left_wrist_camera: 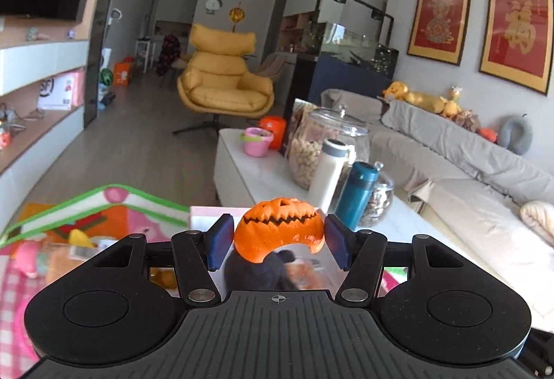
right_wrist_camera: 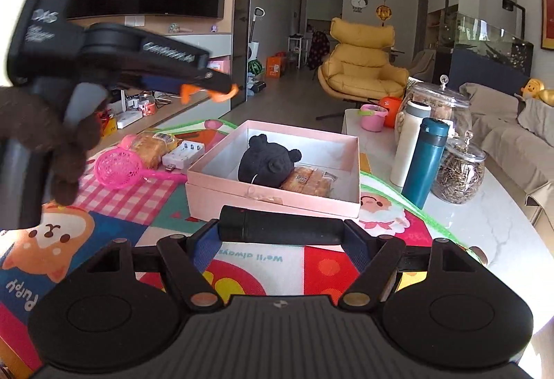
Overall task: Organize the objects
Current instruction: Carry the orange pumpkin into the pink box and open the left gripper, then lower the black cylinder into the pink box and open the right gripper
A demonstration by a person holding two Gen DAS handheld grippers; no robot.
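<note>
Left wrist view: left gripper (left_wrist_camera: 278,237) clamped on orange pumpkin (left_wrist_camera: 278,228), pink box (left_wrist_camera: 207,216) mostly hidden behind

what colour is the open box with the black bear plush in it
Pale pink, with a white inside. The box shows best in the right wrist view.

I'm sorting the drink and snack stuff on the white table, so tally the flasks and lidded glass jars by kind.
Flasks: 2, white flask, teal flask
Lidded glass jars: 2, large jar, small jar
Total: 4
</note>
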